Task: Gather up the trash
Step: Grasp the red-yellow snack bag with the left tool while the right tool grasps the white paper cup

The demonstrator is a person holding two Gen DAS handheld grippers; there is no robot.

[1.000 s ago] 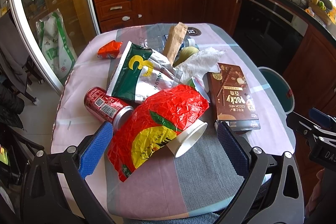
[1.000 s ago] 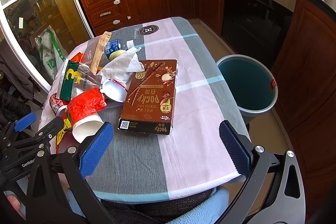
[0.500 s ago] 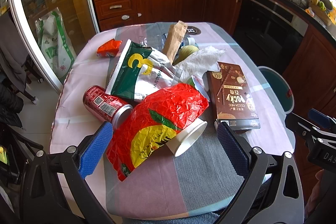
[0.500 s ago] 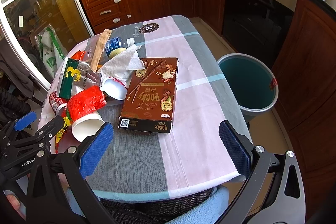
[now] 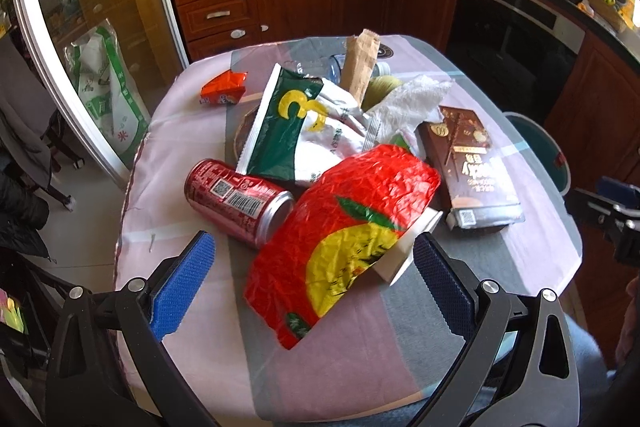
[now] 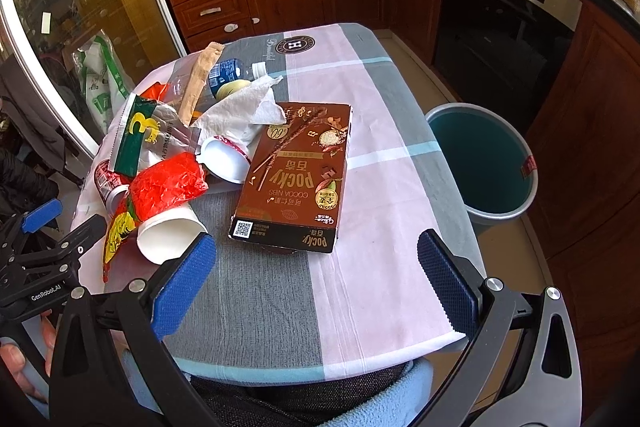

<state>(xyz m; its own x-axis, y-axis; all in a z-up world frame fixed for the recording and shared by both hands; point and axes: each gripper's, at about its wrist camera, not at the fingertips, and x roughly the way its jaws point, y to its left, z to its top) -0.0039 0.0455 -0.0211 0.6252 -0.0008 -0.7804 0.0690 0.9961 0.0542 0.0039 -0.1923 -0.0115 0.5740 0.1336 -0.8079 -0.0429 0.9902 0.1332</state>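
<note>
Over on the far left, your left gripper (image 5: 314, 277) hung spread wide above the near edge of the table (image 5: 192, 143), holding nothing, its blue pads (image 5: 182, 285) either side of the crumpled red wrapper (image 5: 340, 227). That wrapper lay draped over a white paper cup (image 5: 404, 251) tipped on its side, mouth toward you. Just left of it a red soda can (image 5: 236, 201) lay on its side, touching the wrapper, and behind the can sat a green and silver snack bag (image 5: 296, 131), with a small orange packet (image 5: 224, 91) well apart near the far left corner. Moving to the middle, a brown paper sleeve (image 6: 198, 83) leaned over a plastic bottle (image 6: 228, 73), and a crumpled white tissue (image 6: 244, 113) rested against a tipped white yogurt cup (image 6: 224, 161). Then the brown Pocky box (image 6: 296, 175) lay flat, just beside that cup. Your right gripper (image 6: 316, 285) was also splayed open and empty, low over the table's near edge in front of the box. Far right, on the floor beside the table, stood the teal trash bin (image 6: 484, 163).
</note>
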